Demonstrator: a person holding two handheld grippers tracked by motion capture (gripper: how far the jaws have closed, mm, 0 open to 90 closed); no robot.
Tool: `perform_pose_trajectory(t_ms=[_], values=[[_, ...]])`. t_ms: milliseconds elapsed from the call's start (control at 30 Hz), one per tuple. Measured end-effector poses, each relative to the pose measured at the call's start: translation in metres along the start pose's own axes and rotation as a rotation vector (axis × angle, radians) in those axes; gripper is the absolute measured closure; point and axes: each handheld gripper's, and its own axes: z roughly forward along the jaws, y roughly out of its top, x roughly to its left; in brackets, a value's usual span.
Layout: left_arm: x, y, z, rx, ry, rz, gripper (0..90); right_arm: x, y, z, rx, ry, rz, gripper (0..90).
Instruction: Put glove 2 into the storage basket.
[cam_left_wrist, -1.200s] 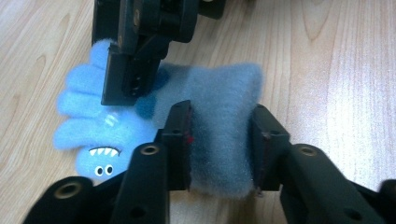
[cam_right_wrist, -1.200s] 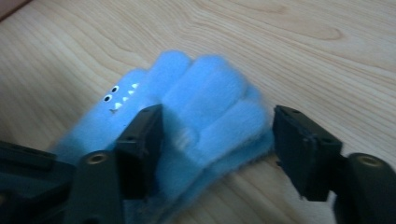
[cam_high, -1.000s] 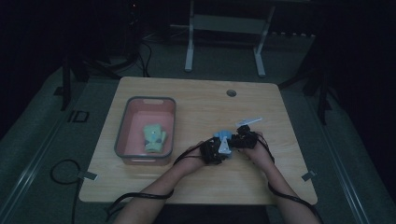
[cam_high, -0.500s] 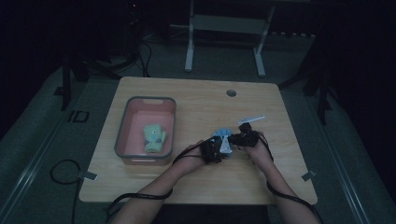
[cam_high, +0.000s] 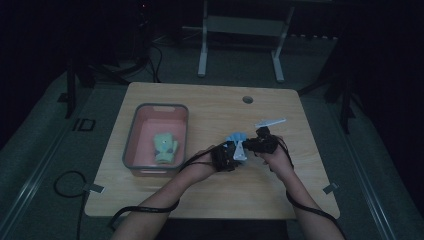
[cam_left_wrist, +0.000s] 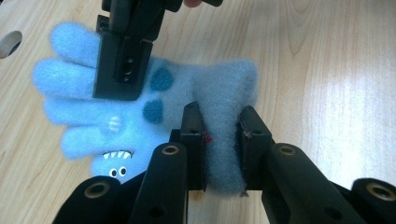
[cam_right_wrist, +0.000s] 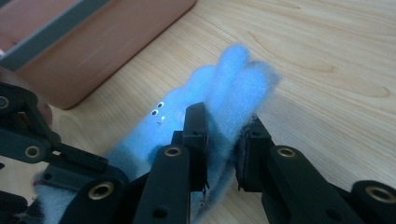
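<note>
1. Blue glove (cam_left_wrist: 140, 116) sits mid-table, just right of pink bin (cam_high: 134, 131), held up betw both tools.
2. Left gripper (cam_left_wrist: 222, 140) clenched on cuff end.
3. Right gripper (cam_right_wrist: 223, 144) clenched on finger end.
4. Long axis runs gripper-to-gripper; bin w/ green glove (cam_high: 165, 146) lies on the left gripper's side, so left hand's nearer, I'd judge.

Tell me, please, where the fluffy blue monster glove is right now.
In the high view the fluffy blue monster glove is right of the grey-rimmed pink bin, clamped between left gripper and right gripper.
</note>
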Motion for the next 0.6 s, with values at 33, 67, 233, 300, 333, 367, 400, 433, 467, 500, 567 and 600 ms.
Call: perform_pose_trajectory(t_ms=[33, 67, 233, 300, 333, 367, 400, 433, 467, 500, 567, 600], values=[[0.0, 0.0, -0.002, 0.0, -0.002, -0.001, 76.5, 0.001, 0.001, -0.001, 0.0, 0.004, 0.002, 77.0], [0.0, 0.001, -0.004, 0.002, -0.001, 0.005, 76.5, 0.002, 0.003, -0.001, -0.001, 0.007, -0.001, 77.0], [0.004, 0.002, -0.015, 0.007, 0.007, 0.012, 76.6, 0.007, 0.01, -0.004, -0.006, 0.013, -0.009, 76.9], [0.005, 0.003, -0.019, 0.009, 0.013, 0.019, 76.6, 0.01, 0.014, -0.005, -0.009, 0.013, -0.012, 77.0], [0.005, 0.003, -0.021, 0.007, 0.019, 0.021, 76.6, 0.012, 0.016, -0.005, -0.014, 0.015, -0.014, 76.9], [0.006, 0.004, -0.023, 0.009, 0.022, 0.021, 76.6, 0.013, 0.018, -0.006, -0.018, 0.014, -0.021, 76.9], [0.008, 0.004, -0.025, 0.011, 0.02, 0.021, 76.6, 0.014, 0.02, -0.006, -0.018, 0.011, -0.028, 77.0], [0.008, 0.004, -0.027, 0.012, 0.021, 0.02, 76.6, 0.016, 0.022, -0.006, -0.018, 0.012, -0.031, 76.9], [0.009, 0.004, -0.029, 0.013, 0.022, 0.019, 76.6, 0.017, 0.024, -0.006, -0.018, 0.01, -0.038, 76.9], [0.01, 0.003, -0.03, 0.015, 0.022, 0.02, 76.6, 0.018, 0.026, -0.006, -0.019, 0.01, -0.041, 77.0], [0.011, 0.002, -0.034, 0.012, 0.024, 0.01, 76.6, 0.021, 0.029, -0.005, -0.021, 0.013, -0.046, 76.9], [0.012, 0.002, -0.035, 0.012, 0.025, 0.01, 76.6, 0.022, 0.031, -0.005, -0.023, 0.016, -0.044, 76.9]])
